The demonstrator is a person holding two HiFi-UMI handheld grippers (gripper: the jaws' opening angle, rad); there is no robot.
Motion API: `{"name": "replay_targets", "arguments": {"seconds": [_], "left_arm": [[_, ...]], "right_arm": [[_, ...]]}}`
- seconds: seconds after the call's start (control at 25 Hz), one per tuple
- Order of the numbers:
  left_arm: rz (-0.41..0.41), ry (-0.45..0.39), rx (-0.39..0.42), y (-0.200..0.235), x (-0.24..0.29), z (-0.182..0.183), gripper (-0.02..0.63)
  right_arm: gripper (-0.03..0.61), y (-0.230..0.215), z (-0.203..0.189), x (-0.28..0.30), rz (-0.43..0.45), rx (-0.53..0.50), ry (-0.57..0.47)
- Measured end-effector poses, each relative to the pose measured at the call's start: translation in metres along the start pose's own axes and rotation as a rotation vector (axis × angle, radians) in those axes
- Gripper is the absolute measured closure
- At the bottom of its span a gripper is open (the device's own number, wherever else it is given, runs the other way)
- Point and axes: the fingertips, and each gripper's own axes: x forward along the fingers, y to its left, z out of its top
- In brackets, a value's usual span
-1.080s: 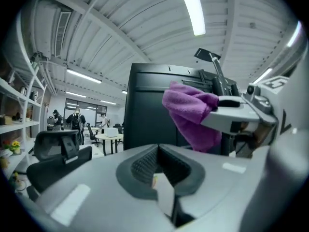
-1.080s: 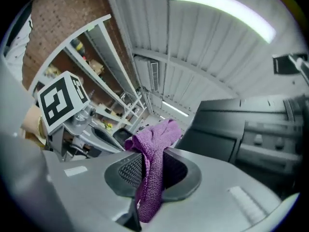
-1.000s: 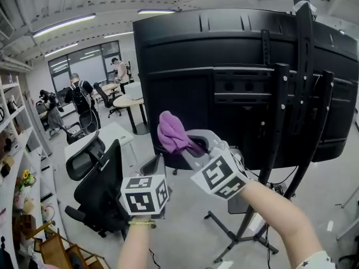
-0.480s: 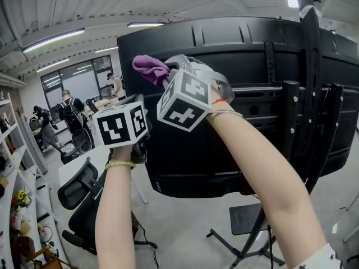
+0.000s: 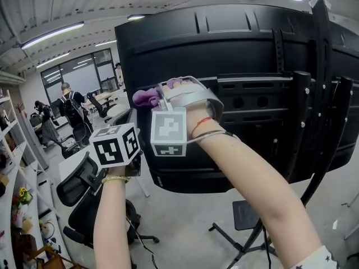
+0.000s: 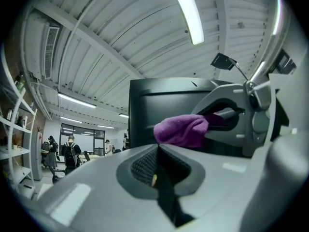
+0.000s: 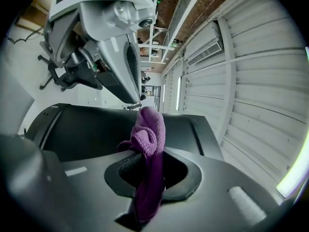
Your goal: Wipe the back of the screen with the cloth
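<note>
Cloth (image 5: pixel 143 98) pinched in right gripper (image 7: pixel 145 168), near screen (image 5: pixel 252 55) back's left edge.

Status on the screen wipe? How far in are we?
Done: the purple cloth is picked up and clamped in the right gripper. In hand: it is held up at the upper left of the screen's black back; contact can't be confirmed. The left gripper is shut and empty beside it. Left: probably most of the job. The mount rails and right side are far from the cloth, and no wiped patch shows.
</note>
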Motion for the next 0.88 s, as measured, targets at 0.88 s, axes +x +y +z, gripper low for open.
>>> {"name": "replay_targets", "arguments": {"seconds": [0.88], "left_arm": [[-0.151,0.281,-0.129,-0.108,-0.086,-0.288,0.606]], "right_arm": [[0.517,0.330,-0.028,-0.096,0.328,0.189,0.087]]}}
